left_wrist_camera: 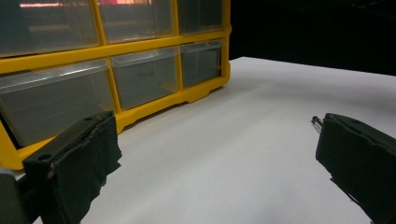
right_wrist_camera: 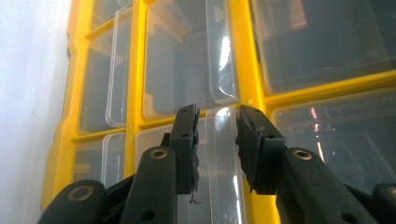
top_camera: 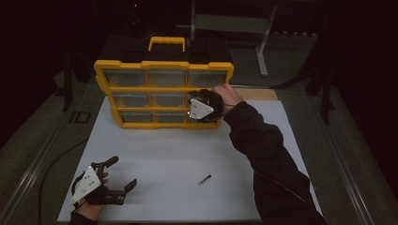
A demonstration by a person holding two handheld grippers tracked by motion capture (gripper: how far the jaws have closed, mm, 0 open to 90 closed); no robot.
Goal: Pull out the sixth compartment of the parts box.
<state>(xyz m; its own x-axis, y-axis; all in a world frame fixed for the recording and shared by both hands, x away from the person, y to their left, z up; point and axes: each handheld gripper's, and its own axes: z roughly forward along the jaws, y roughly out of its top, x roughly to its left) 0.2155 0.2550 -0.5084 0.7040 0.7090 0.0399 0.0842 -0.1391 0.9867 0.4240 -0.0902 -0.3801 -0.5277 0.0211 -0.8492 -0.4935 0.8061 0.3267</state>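
A yellow organiser [top_camera: 163, 88] with clear drawers stands upright at the back of the white table [top_camera: 178, 150]. My right gripper [top_camera: 196, 104] is at the middle drawer of its right column. In the right gripper view the jaws [right_wrist_camera: 218, 123] are shut on that drawer's clear pull tab [right_wrist_camera: 222, 154], one pad on each side. My left gripper [top_camera: 123, 172] rests near the table's front left corner, open with nothing between its jaws [left_wrist_camera: 210, 126]. It faces the organiser's frame [left_wrist_camera: 154, 46].
A small dark pen-like object [top_camera: 204, 179] lies on the table toward the front right, and its tip [left_wrist_camera: 316, 120] peeks from behind my left gripper's right jaw. A yellow carry handle [top_camera: 166, 43] tops the organiser. A metal stand [top_camera: 263, 42] is behind the table.
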